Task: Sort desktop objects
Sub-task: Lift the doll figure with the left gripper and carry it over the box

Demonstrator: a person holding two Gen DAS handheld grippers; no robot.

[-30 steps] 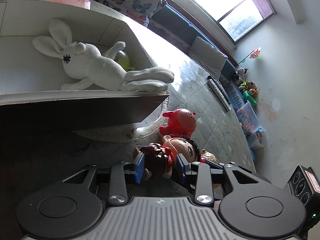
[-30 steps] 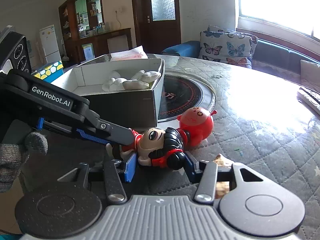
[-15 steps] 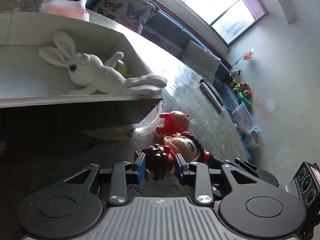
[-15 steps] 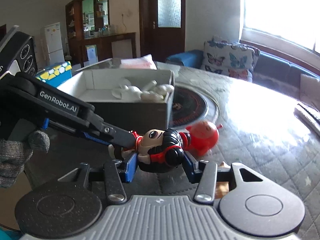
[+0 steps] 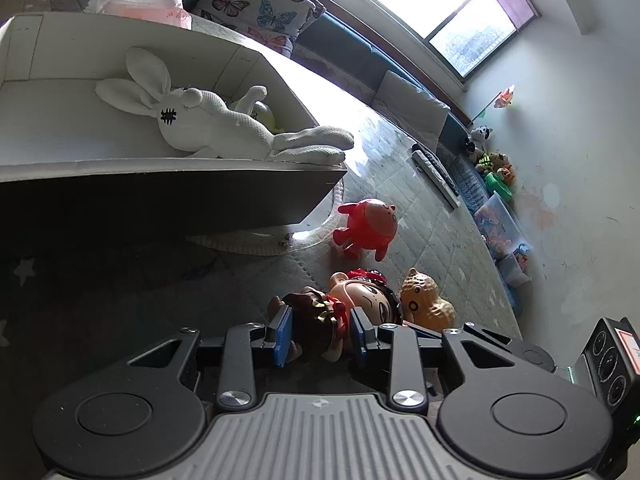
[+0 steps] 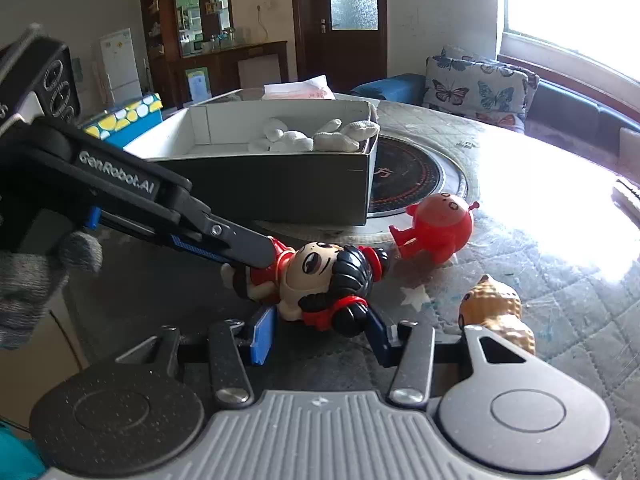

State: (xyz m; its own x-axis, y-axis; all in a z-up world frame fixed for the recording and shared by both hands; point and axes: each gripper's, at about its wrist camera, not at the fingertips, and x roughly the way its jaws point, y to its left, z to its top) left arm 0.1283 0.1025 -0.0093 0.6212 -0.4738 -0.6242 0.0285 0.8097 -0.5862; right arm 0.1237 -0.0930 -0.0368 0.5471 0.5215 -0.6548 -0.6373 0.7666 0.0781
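A doll figure (image 5: 356, 300) with a black hair bun and red clothes hangs above the table. My left gripper (image 5: 322, 334) is shut on its body. My right gripper (image 6: 320, 330) is shut around its head (image 6: 328, 280). The left gripper's arm (image 6: 132, 188) reaches in from the left in the right wrist view. A red round toy (image 6: 438, 228) and a tan peanut-shaped toy (image 6: 494, 308) lie on the quilted table (image 6: 560, 264). A white cardboard box (image 6: 280, 184) holds a white plush rabbit (image 5: 216, 124).
A round black hotplate (image 6: 408, 178) is set in the table beside the box. Remote controls (image 5: 436, 172) lie at the table's far edge. A butterfly cushion (image 6: 480, 88) and sofa stand behind. Toy bins (image 5: 500, 232) sit on the floor.
Both grippers have lifted the doll up and back from the table. The peanut toy, hidden under it before, now shows on the table.
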